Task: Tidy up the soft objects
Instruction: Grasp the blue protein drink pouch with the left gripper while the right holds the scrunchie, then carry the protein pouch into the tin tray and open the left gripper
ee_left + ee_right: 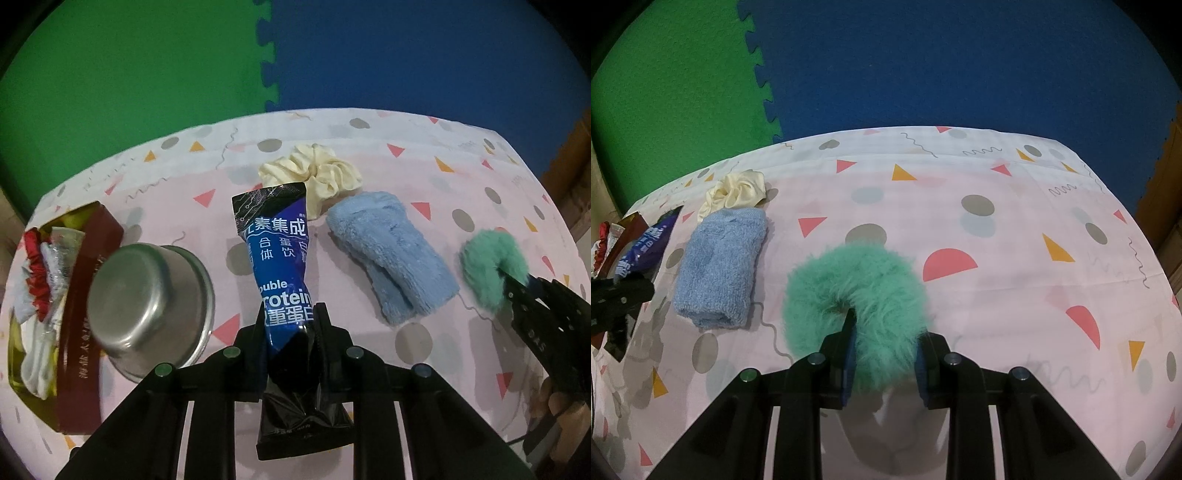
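Note:
My left gripper [291, 317] is shut on a blue protein drink packet [280, 254] and holds it upright above the table. My right gripper [886, 332] is shut on a fluffy green scrunchie [853, 291], one finger through its ring; it shows in the left wrist view too [487, 262]. A folded blue towel [391, 254] lies between them, also in the right wrist view [718, 266]. A cream satin scrunchie [314, 173] lies behind the towel, seen also in the right wrist view [737, 192].
A dark red box [77, 325] at the left holds a red scrunchie [35, 269] and white cloth. A steel bowl [147, 310] lies tipped beside it. The table wears a pink patterned cloth [997, 295]. Green and blue foam mats [184, 55] stand behind.

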Demonstrator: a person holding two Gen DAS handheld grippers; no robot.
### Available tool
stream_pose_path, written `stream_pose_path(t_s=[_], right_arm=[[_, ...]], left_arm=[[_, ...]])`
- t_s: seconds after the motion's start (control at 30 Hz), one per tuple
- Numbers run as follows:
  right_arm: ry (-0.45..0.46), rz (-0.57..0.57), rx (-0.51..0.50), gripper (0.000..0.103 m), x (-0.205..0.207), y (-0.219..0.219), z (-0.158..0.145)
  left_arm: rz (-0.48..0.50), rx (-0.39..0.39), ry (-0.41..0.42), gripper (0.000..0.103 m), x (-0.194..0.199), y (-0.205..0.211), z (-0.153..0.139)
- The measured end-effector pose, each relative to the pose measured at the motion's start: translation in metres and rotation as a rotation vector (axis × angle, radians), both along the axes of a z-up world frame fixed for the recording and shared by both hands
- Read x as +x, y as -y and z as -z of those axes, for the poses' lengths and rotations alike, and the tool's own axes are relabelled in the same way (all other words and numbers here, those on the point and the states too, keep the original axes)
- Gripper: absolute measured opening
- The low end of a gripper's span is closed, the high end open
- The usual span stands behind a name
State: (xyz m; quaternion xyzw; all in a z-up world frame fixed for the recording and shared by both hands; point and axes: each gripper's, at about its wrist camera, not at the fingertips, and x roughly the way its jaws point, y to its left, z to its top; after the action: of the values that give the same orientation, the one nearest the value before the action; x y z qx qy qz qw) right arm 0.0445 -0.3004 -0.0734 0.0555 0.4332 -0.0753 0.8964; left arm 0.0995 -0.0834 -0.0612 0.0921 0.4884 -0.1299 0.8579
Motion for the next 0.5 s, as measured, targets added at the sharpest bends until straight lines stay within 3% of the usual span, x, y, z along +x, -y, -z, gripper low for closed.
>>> stream_pose_path(t_s=[0.5], right_arm=[[-0.001,0.0,-0.001,0.027,0.0,-0.001,0.0]], left_arm=[[0.031,-0.024,0.041,0.019,-0.022,-0.014,-0.033]])
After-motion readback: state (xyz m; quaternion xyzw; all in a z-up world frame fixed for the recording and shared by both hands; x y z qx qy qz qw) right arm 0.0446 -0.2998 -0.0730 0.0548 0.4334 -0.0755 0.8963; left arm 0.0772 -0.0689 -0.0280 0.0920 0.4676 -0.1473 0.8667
